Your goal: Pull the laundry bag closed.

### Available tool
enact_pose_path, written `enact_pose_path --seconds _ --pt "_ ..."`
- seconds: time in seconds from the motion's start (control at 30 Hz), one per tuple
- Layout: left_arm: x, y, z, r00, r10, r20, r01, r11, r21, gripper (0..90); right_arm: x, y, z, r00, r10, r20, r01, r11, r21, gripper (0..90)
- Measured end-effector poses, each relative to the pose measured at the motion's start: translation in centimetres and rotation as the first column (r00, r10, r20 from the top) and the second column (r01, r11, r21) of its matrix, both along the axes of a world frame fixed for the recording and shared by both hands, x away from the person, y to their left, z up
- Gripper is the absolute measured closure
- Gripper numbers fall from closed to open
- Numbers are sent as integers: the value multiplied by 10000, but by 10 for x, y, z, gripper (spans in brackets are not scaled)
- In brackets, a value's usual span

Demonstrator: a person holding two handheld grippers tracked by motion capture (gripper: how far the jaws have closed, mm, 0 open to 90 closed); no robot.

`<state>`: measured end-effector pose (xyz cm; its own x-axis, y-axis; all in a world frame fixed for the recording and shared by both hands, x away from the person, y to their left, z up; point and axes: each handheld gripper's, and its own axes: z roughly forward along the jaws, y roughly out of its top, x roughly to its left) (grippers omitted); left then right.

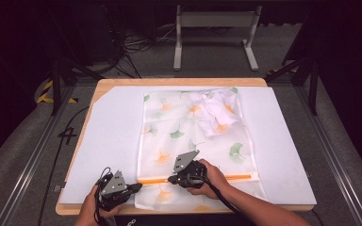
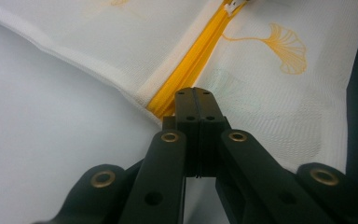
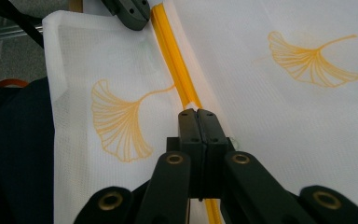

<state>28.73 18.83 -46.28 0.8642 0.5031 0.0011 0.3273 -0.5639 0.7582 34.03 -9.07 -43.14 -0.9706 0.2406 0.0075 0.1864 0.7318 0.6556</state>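
Note:
A white mesh bag (image 1: 193, 136) printed with ginkgo leaves lies flat on the table, with an orange zipper (image 1: 235, 177) running across its near end. My left gripper (image 1: 139, 186) is at the bag's left edge, its jaws shut on the zipper's end (image 2: 161, 109). My right gripper (image 1: 170, 179) sits a short way to the right on the same zipper line (image 3: 175, 79), jaws shut on the zipper pull, which they mostly hide. A white slider (image 2: 235, 5) shows up the zipper in the left gripper view. The left gripper (image 3: 130, 11) also appears at the top of the right gripper view.
A crumpled white printed garment (image 1: 214, 110) lies inside the bag at its far right. The bag rests on a white sheet (image 1: 108, 136) covering a wooden table (image 1: 179, 81). Metal frame rails run down both sides, and a grey stand is beyond the far edge.

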Motion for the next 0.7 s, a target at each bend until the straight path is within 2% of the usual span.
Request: enact_pose_path --seconds 0.7 --pt "0 0 0 10000 -14 17 14 10000 -3 900 -1 -28 3 9996 -266 -52 266 9996 44 900"
